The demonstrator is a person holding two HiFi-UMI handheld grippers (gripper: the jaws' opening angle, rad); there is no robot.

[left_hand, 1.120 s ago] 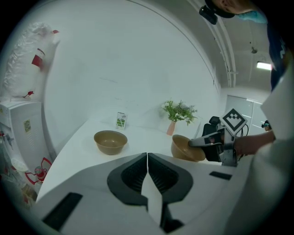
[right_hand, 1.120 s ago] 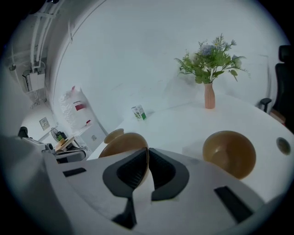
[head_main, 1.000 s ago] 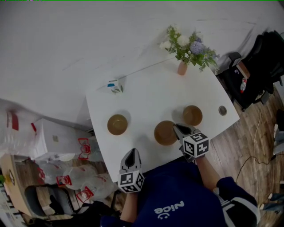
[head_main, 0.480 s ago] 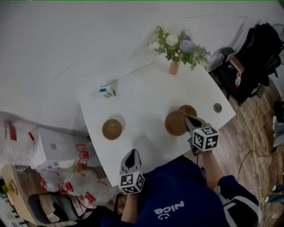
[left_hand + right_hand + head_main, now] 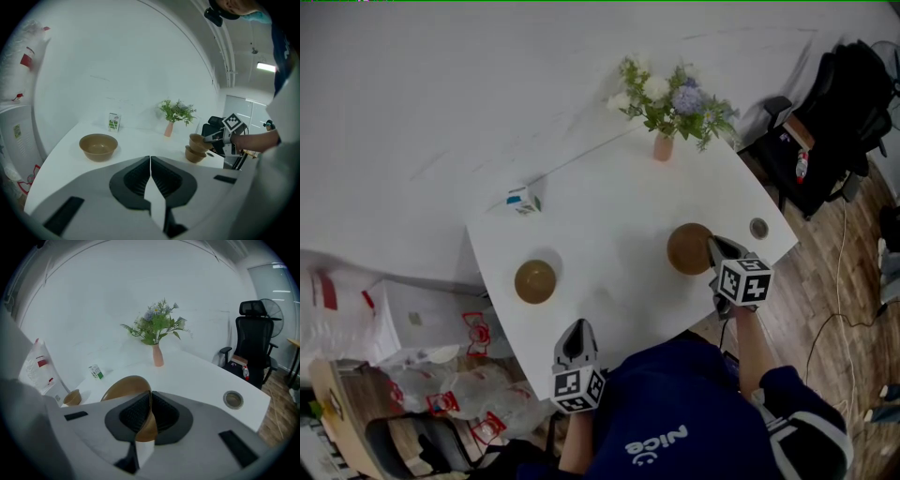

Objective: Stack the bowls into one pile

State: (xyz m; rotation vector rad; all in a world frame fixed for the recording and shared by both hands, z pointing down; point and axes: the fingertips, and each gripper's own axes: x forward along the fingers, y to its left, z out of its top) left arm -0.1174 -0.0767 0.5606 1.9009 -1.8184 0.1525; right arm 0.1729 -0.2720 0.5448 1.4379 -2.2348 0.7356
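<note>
Brown round bowl (image 5: 123,389) pinched at the rim by right hand-held gripper (image 5: 149,411)
Second brown bowl (image 5: 193,155) lies just below that gripper; left hand-held gripper (image 5: 150,171) is pressed together.

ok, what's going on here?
A person with a tool in each hand is stacking bowls on a white table. The right tool is shut on the rim of a brown bowl and holds it just above a second bowl at the table's right side; it does not look seated yet. The left tool is shut and empty near the front edge. A third bowl sits at the left.
</note>
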